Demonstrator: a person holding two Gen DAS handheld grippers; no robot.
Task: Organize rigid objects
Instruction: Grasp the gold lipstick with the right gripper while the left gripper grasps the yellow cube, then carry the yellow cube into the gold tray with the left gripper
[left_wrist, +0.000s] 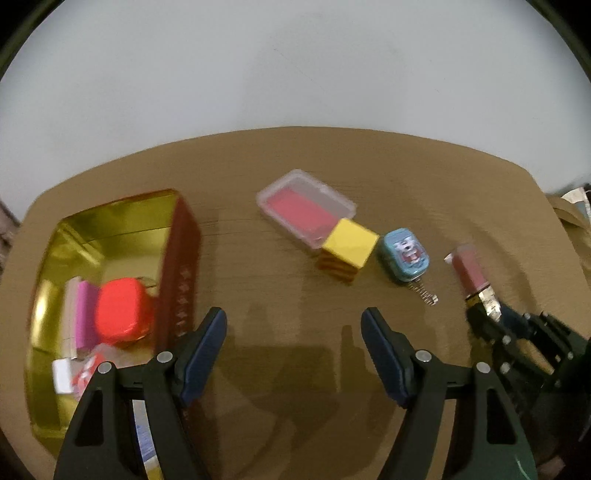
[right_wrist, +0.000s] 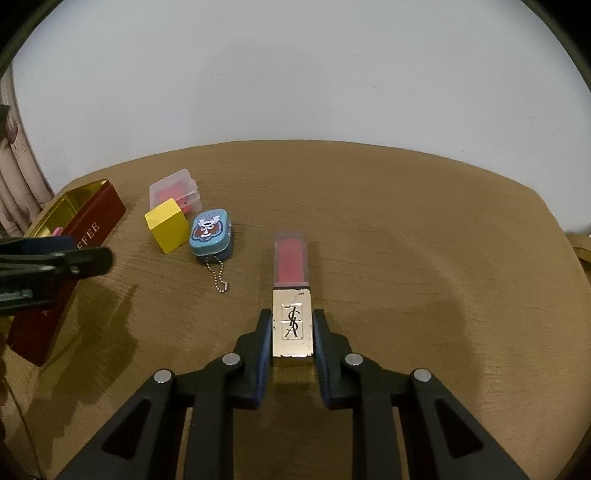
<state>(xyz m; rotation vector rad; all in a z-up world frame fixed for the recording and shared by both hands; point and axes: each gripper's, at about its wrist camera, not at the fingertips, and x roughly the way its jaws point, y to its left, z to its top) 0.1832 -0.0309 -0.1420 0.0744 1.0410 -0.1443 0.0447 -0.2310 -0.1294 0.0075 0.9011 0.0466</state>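
- Grip check, right gripper (right_wrist: 292, 332): fingers (right_wrist: 263, 339) closed on the gold cap of the lipstick tube (right_wrist: 291, 295), pads flat against both cap sides, pink barrel projecting straight ahead beyond the tips.
- Advised for the step in hand, judged as carrying the tube to the tin (left_wrist: 110, 221): keep the squeeze firm on the smooth cap, lift clear of the desk (right_wrist: 406, 221) before swinging across, pass above the tin wall, release low inside.
- Left gripper (left_wrist: 293, 332): fingers (left_wrist: 208, 339) wide apart, nothing between them, bare desk below.
- Yellow block (left_wrist: 351, 243), blue keychain tin (left_wrist: 404, 256) and clear plastic case (left_wrist: 306, 206): ahead of the left fingers, slightly to their right, all on the desk; block touching the case.
- Tin: just left of the left fingers, already holding a red object (left_wrist: 122, 314) and other small items.
- Risk noted: left gripper near the tin, so possible crowding on approach.
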